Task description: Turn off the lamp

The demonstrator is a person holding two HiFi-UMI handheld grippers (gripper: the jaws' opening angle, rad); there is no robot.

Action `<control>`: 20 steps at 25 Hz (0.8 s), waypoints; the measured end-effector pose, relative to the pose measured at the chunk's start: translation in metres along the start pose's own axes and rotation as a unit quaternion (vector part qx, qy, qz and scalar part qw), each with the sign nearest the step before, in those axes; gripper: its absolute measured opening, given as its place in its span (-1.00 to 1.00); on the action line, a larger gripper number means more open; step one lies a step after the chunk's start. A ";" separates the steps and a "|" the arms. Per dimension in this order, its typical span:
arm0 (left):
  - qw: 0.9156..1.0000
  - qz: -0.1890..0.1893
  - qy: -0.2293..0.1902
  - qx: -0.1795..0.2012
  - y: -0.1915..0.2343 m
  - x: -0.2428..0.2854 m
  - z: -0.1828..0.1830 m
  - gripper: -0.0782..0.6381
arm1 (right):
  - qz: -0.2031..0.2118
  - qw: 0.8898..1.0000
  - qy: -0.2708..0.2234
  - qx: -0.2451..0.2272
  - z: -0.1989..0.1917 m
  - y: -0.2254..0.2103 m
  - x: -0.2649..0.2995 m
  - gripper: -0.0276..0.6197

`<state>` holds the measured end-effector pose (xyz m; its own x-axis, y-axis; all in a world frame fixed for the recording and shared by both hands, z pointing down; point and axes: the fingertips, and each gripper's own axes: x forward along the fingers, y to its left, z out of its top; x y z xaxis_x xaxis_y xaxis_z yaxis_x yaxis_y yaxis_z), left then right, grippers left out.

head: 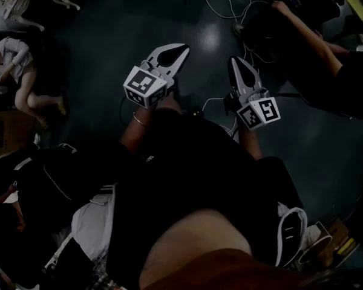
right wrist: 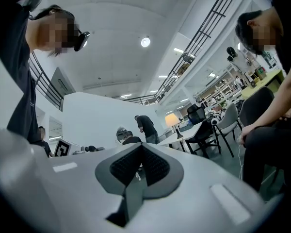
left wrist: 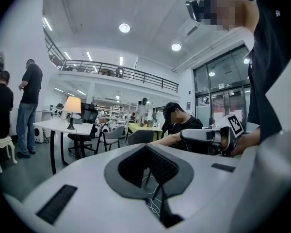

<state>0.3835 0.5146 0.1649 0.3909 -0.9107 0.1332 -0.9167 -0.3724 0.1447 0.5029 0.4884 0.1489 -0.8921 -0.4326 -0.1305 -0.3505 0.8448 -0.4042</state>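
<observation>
The lamp (left wrist: 72, 106), with a lit cream shade on a dark stem, stands far off on a white table (left wrist: 58, 126). The right gripper view shows the same lamp (right wrist: 172, 120) small, on the table's (right wrist: 177, 139) far part. My left gripper (left wrist: 146, 147) is shut with nothing between its pads, held roughly level and well short of the lamp. My right gripper (right wrist: 141, 147) is also shut and empty. In the dim head view both the left gripper (head: 176, 48) and the right gripper (head: 235, 61) hover side by side over a dark floor in front of my body.
Dark office chairs (left wrist: 111, 137) stand by the table. Two people (left wrist: 28, 106) stand at the left near a white chair (left wrist: 2, 152). A seated person (left wrist: 177, 123) is to the right, beyond my right gripper (left wrist: 206, 135). Cables (head: 230, 5) lie on the floor.
</observation>
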 end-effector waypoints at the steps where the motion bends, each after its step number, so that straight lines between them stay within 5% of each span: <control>1: 1.000 0.001 -0.001 0.000 0.003 0.000 0.001 -0.76 | 0.003 1.000 -0.002 0.002 0.002 0.000 0.004 -0.91; 20: 1.000 -0.006 -0.012 -0.003 0.123 0.021 0.019 -0.76 | -0.017 1.000 0.003 -0.018 -0.008 -0.017 0.120 -0.91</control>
<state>0.2774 0.4459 0.1673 0.3990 -0.9106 0.1080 -0.9118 -0.3815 0.1519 0.3990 0.4249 0.1472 -0.8807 -0.4602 -0.1125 -0.3913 0.8404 -0.3750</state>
